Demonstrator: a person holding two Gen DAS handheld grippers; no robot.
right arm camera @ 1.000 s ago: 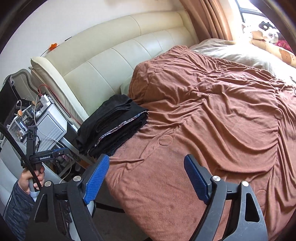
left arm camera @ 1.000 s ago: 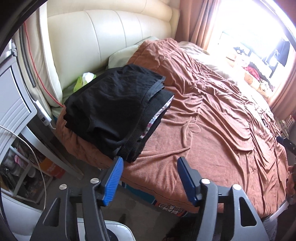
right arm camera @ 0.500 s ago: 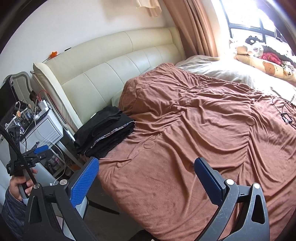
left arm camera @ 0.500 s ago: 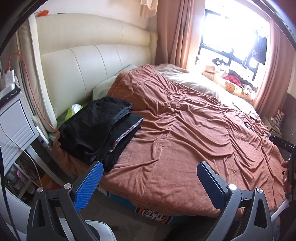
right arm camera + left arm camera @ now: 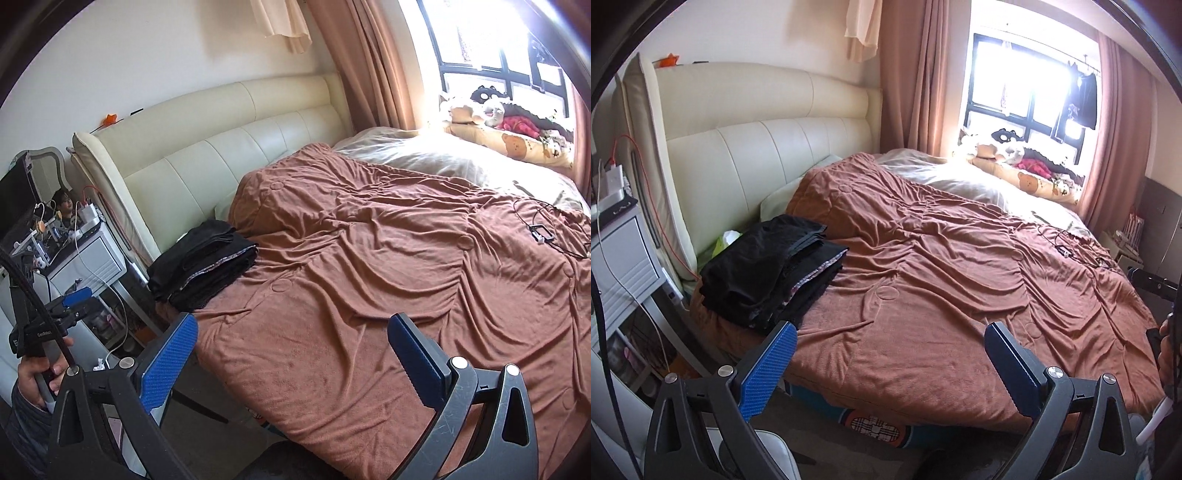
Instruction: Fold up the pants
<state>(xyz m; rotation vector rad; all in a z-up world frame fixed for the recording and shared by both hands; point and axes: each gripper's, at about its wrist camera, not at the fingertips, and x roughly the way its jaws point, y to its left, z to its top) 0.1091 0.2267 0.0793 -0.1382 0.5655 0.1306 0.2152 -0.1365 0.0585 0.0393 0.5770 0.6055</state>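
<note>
Folded black pants (image 5: 764,266) lie in a stack at the near left corner of the bed, by the headboard; they also show in the right wrist view (image 5: 205,260). My left gripper (image 5: 890,363) is open and empty, held back from the bed's near edge, well short of the stack. My right gripper (image 5: 291,356) is open and empty, also off the near edge of the bed. The left gripper and the hand holding it show in the right wrist view (image 5: 55,314).
A rumpled brown blanket (image 5: 960,266) covers the bed. A cream headboard (image 5: 757,147) stands at left, a white nightstand (image 5: 85,258) with cables beside it. Plush toys (image 5: 1015,158) sit at the window. A cable and a small device (image 5: 541,234) lie far right.
Both grippers have pulled back and up from the stack and the bed, so more of the room shows. The left gripper's jaws have opened wider. The stack has not moved.
</note>
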